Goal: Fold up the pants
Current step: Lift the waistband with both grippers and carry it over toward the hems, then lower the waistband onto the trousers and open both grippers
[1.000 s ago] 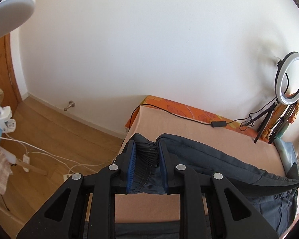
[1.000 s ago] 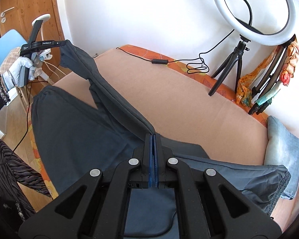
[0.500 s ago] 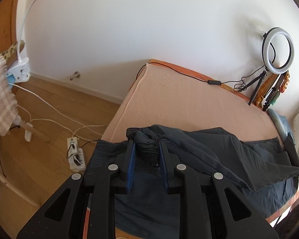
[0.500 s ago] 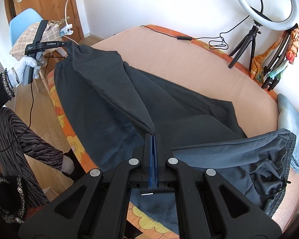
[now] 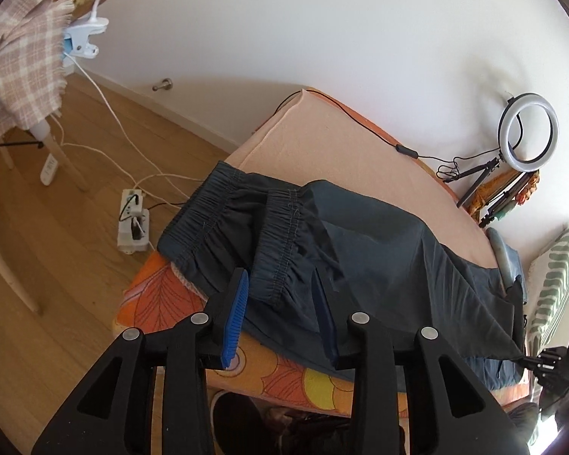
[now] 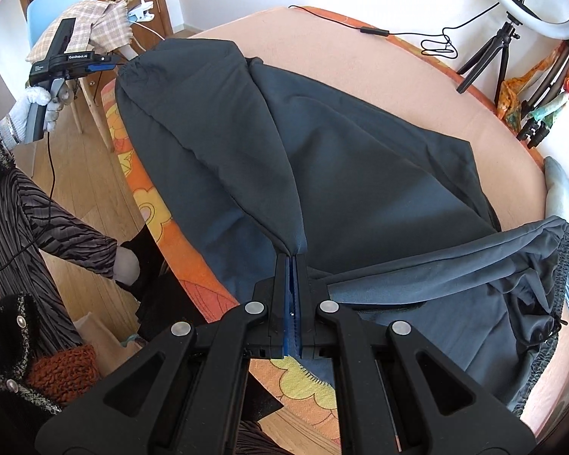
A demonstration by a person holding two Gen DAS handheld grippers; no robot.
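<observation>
White-walled room with wooden floor; bed [image 5: 360,144] under a peach sheet, orange floral cover [image 5: 163,295] showing along its near edge. Ring light [image 5: 529,132] on a small tripod at the far corner of the bed, black cable trailing along the wall side. Power strip [image 5: 132,223] on the floor beside the bed. Chair draped with a checked cloth [image 5: 15,76], white clip lamp [image 5: 81,40] clamped next to it. Light-blue folded garment [image 6: 565,204] at the bed's far end.

Dark grey pants [image 5: 379,242] spread lengthwise on the bed, elastic waistband at the end nearest the chair and slightly overhanging the corner, one layer folded over the other. Leg ends bunched at the opposite end, near the light-blue garment.

Left gripper [image 5: 280,276]: jaws parted, just been opening. Gathered waistband lying between the blue pads; clear gap at one pad, fabric resting on the bed rather than pinched. Seen from the right wrist view held at the waistband corner by a hand [image 6: 34,102] in a white glove with a dark sleeve.

Right gripper [image 6: 292,259]: jaws clenched on a fold of the pants partway along the near edge, fabric drawn up into a taut ridge running from the pads toward the waistband. Pads fully together, only a thin edge of cloth between them.

Striped skirt and dark shoes of the person visible beside the bed.
</observation>
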